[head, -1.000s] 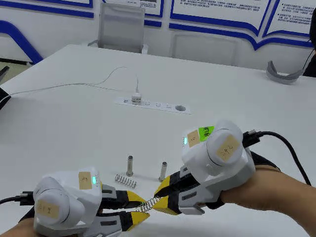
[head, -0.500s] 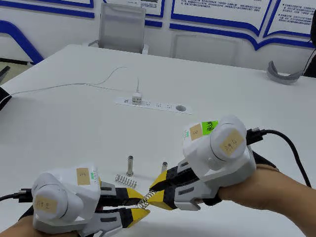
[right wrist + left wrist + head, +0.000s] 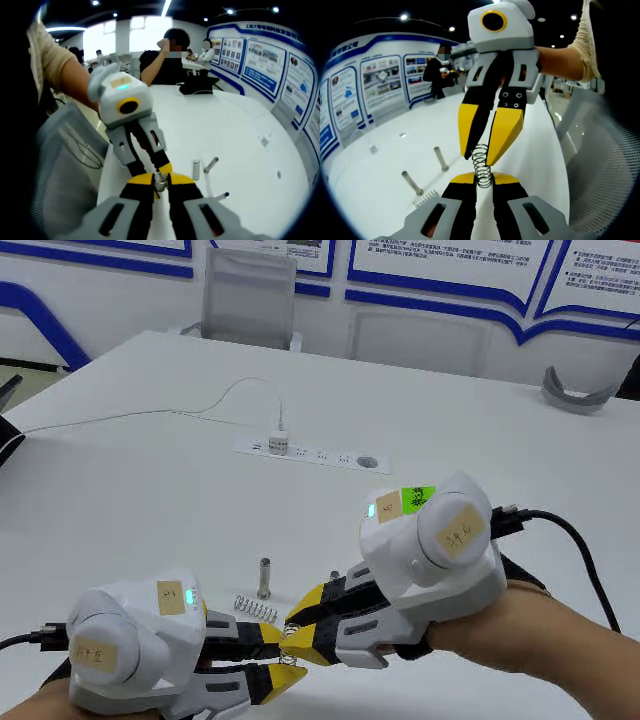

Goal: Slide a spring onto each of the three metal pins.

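A short steel spring (image 3: 481, 166) is pinched at both ends. My left gripper (image 3: 482, 181) is shut on its near end, and my right gripper (image 3: 479, 156) comes down from above, shut on the far end. In the head view the two sets of yellow tips meet around the spring (image 3: 290, 645), low over the table. One upright metal pin (image 3: 264, 577) stands just behind them. A second pin (image 3: 333, 575) peeks out beside my right gripper (image 3: 292, 635). A loose spring (image 3: 254, 608) lies flat in front of the first pin. The right gripper view looks at the held spring (image 3: 160, 181) end-on.
A white power strip (image 3: 320, 454) with a plugged cable lies mid-table, beyond the pins. A grey headset band (image 3: 575, 392) rests at the far right. A mesh chair (image 3: 70, 145) stands by the table's near edge. People sit further off in the room.
My right gripper has moved left and down toward the left one, so less of the spring shows between them. It now covers most of the second pin.
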Available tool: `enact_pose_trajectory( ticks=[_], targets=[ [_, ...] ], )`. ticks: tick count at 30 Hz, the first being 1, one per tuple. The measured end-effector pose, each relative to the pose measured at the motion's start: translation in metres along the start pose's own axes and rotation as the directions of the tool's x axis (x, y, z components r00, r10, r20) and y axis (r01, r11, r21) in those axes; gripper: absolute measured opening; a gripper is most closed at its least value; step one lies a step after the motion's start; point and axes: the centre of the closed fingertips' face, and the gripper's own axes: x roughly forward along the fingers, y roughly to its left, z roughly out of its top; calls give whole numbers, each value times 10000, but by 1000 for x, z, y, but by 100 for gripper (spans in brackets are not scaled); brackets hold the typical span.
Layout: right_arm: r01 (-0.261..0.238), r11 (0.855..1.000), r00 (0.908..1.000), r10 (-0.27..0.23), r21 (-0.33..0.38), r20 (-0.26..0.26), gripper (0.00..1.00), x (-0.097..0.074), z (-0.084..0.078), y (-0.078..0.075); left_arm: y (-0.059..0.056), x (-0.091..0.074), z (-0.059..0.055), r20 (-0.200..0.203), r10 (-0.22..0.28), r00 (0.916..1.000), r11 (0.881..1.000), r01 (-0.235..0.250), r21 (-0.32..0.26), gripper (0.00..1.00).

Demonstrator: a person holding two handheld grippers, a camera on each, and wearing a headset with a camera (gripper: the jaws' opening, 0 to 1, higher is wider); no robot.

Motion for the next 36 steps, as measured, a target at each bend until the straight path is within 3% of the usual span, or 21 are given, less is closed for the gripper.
enact_pose_trajectory(
  ticks=[17, 36],
  targets=[
    [268, 9996, 9996, -268, -71, -16, 12, -1, -1, -5, 1, 1, 3, 166, 74, 9998, 9997, -71, -227, 16],
    [858, 9959, 9962, -861, 297, 104, 12, -15, -4, -29, 25, -19, -9, 152, 1026, 9946, 9878, -1001, -1196, 47]
  ],
)
